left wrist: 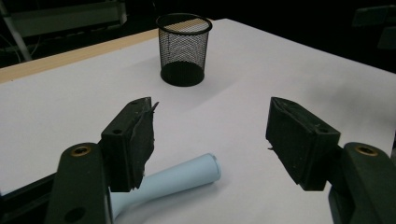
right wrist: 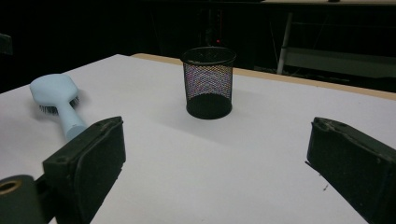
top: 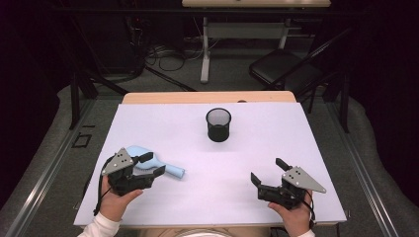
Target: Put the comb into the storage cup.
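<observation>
On a white-topped bench [top: 217, 163], a person's left tool [top: 149, 165] hovers over a light blue hairbrush [top: 148, 163] lying at about eight o'clock from a black mesh pen cup [top: 218, 124]. Its jaws stand spread, straddling the brush's handle [left wrist: 184, 175] without pressing on it. The brush head points toward ten o'clock, the handle toward four. The right tool [top: 267, 171], at about five o'clock from the cup and well apart from the brush, is spread wide with nothing between its jaws.
</observation>
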Demonstrator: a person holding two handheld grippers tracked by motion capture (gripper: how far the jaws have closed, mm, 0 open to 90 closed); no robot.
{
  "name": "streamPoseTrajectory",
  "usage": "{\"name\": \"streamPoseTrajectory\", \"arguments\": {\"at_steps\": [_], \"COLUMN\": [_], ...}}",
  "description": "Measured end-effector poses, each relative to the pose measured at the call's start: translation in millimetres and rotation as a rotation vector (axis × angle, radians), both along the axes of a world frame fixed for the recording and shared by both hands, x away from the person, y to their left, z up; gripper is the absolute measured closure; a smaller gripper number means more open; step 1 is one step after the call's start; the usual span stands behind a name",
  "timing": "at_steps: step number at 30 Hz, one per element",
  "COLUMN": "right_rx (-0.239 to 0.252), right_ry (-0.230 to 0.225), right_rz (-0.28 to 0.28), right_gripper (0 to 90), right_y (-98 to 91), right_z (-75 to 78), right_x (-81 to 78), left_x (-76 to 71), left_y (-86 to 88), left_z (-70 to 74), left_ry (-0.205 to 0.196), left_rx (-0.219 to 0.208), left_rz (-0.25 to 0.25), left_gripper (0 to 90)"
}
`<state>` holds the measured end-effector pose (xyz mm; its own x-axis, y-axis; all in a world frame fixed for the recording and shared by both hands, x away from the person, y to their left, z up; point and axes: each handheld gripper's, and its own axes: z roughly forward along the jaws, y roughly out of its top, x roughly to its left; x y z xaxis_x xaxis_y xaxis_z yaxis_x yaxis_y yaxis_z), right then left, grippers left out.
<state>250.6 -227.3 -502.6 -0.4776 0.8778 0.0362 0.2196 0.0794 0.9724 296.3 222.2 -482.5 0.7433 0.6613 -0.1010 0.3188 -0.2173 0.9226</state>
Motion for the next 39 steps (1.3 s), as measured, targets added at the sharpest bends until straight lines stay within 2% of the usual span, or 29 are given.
{"name": "streamPoseTrajectory", "arguments": {"at_steps": [6, 9, 12, 15, 22, 23, 24, 25, 27, 33, 36, 39], "right_rx": [0.006, 0.004, 0.004, 0.003, 0.015, 0.015, 0.017, 0.015, 0.008, 0.004, -0.013, -0.010], "right_ry": [0.007, -0.003, 0.003, 0.006, 0.020, 0.021, 0.022, 0.021, 0.015, 0.014, 0.009, 0.010], "right_rz": [-0.001, -0.002, -0.002, -0.005, -0.015, -0.012, -0.012, -0.010, -0.009, -0.007, -0.013, -0.012], "right_gripper": [4.8, 6.4, 7.3, 7.9, 8.9, 8.9, 9.0, 9.0, 9.0, 8.9, 8.9, 8.9], "right_y": [-1.6, -2.0, -2.5, -2.9, -4.2, -4.6, -4.5, -4.6, -4.8, -3.6, -3.0, -2.9], "right_z": [-1.0, -1.5, -1.9, -2.2, -3.4, -3.5, -3.6, -3.7, -4.0, -4.4, -4.7, -4.7], "right_x": [0.8, 0.7, 0.7, 0.8, 2.1, 2.4, 2.5, 2.7, 3.2, 2.9, 2.9, 2.8], "left_x": [6.4, 7.2, 11.1, 15.4, 22.0, 23.3, 23.9, 23.9, 24.9, 30.7, 34.7, 38.1], "left_y": [-5.3, -8.9, -10.7, -11.6, -12.8, -13.3, -14.0, -14.0, -15.5, -22.1, -23.2, -24.9], "left_z": [2.8, 4.4, 5.2, 4.4, 0.1, -0.3, -2.1, -2.1, -4.2, -10.4, -13.3, -16.8], "left_ry": [0.005, 0.004, 0.062, 0.090, 0.073, 0.094, 0.114, 0.114, 0.143, 0.146, 0.162, 0.176], "left_rx": [-0.035, -0.026, -0.037, -0.022, 0.005, 0.008, -0.009, -0.009, -0.018, 0.001, -0.002, 0.008], "left_rz": [0.018, 0.067, 0.070, 0.094, 0.121, 0.117, 0.125, 0.125, 0.137, 0.162, 0.183, 0.203], "left_gripper": [44.8, 49.2, 53.9, 55.3, 55.3, 55.3, 55.3, 55.3, 55.4, 60.1, 64.6, 67.0]}}
